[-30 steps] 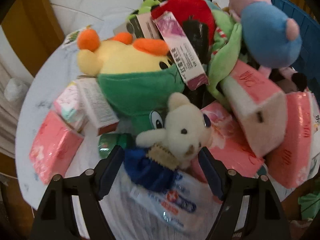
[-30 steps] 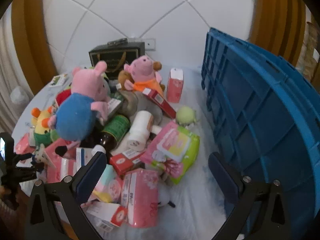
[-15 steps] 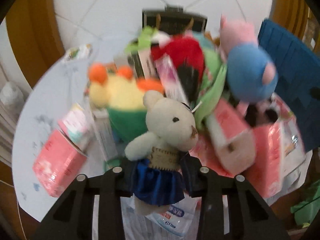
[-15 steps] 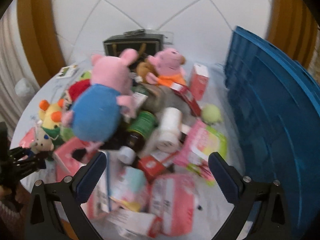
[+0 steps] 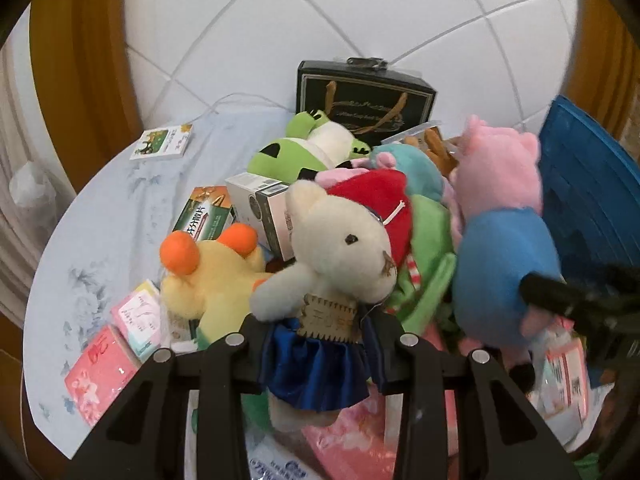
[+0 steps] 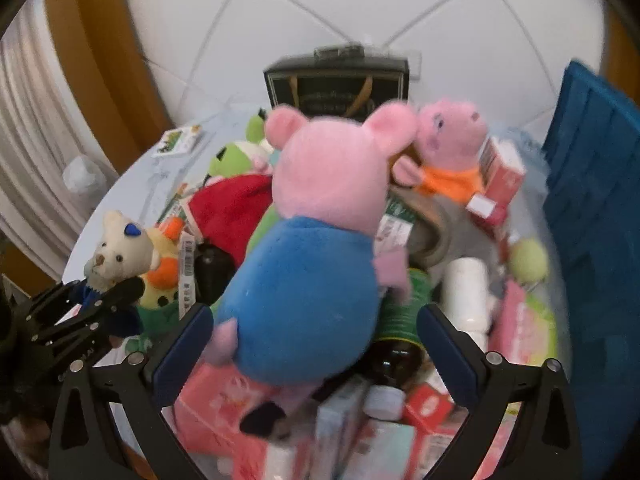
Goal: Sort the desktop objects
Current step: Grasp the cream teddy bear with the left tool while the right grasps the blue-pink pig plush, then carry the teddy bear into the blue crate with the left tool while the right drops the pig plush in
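The left gripper [image 5: 314, 344] is clamping its jaws on the waist of a small cream teddy bear [image 5: 340, 252], pinching the blue satin skirt [image 5: 316, 372] so that the bear is sitting upright between the fingers with its head above them and clear of the pile on the table [image 5: 100, 216]. Seen from the right wrist, the same bear [image 6: 116, 252] is showing at the far left, held in the left gripper [image 6: 106, 296] just in front of a yellow plush with orange bumps [image 6: 164, 268]. The right gripper [image 6: 316, 344] is hovering with its jaws wide apart on either side of a pink pig plush in a blue shirt [image 6: 312, 272]; the blue pads are flanking its body, but whether they are touching it is hard to tell through the blur. That pig is lying on top of the heap, over pink tissue packs [image 6: 216, 412], a brown bottle with a green label [image 6: 400, 332] and a white bottle [image 6: 466, 288]. Behind it a second pig in an orange dress [image 6: 450, 152] is sitting near a red box [image 6: 502, 172], a red plush [image 6: 232, 208] and a green frog plush [image 6: 232, 156] are lying to the left, a black gift bag [image 6: 340, 84] is standing at the back by the tiled wall, and a blue crate [image 6: 592, 184] is rising along the right edge.
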The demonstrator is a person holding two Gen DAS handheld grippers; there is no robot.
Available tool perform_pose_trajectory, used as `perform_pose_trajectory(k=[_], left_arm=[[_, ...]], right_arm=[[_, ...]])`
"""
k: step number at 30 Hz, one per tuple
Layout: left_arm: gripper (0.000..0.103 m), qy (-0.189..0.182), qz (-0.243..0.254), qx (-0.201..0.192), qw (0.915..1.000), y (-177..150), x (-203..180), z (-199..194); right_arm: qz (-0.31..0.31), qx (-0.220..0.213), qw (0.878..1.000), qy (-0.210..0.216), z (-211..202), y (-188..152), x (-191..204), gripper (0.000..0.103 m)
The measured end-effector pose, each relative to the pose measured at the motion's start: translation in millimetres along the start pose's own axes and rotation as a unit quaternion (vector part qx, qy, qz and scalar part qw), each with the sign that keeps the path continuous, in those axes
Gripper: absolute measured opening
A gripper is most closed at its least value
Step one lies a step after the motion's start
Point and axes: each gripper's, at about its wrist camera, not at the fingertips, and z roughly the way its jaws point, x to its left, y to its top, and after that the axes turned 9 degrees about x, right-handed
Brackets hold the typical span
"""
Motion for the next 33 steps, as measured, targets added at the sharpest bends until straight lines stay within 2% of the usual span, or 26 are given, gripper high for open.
perform_pose_trajectory(k=[5, 7, 8, 11, 15, 19, 25, 33], left_arm=[[0.036, -0.005, -0.010, 0.009, 0.9999, 8.4, -2.4, 7.6], [0.036, -0.005, -0.007, 0.007, 0.9999, 8.6, -6.0, 5.2], [0.036, -0.006, -0.006, 0.005, 1.0000, 8.5, -7.5, 3.1], [0.036, -0.006, -0.003, -0.006, 1.0000, 8.5, -11.6, -7.8], [0.036, -0.010, 0.003, -0.024, 0.9997, 10.7, -21.0, -29.0], [0.036, -0.018, 0.016, -0.055, 0.9982, 13.3, -38.3, -60.4], [0.036, -0.040, 0.044, -0.100, 0.9932, 13.5, -80.0, -107.0], [0.036, -0.065, 0.083, -0.125, 0.9865, 7.3, -139.9, -141.5]], right_arm=[[0.023, 0.041, 0.999, 0.011, 40.4, 11.1, -1.1, 0.103], [0.030, 0.045, 0.998, 0.017, 49.2, 11.5, -3.5, 0.101], [0.034, 0.040, 0.998, 0.023, 49.4, 10.5, -4.9, 0.086], [0.029, 0.021, 0.999, 0.027, 38.9, 8.0, -5.3, 0.077], [0.016, -0.015, 0.999, 0.036, 11.0, 6.1, -5.5, 0.076], [0.001, -0.066, 0.997, 0.034, -34.9, 0.7, -7.9, 0.076], [-0.009, -0.125, 0.992, 0.014, -104.2, -14.0, -21.5, 0.076], [0.000, -0.181, 0.983, -0.023, -179.2, -47.7, -57.4, 0.076]])
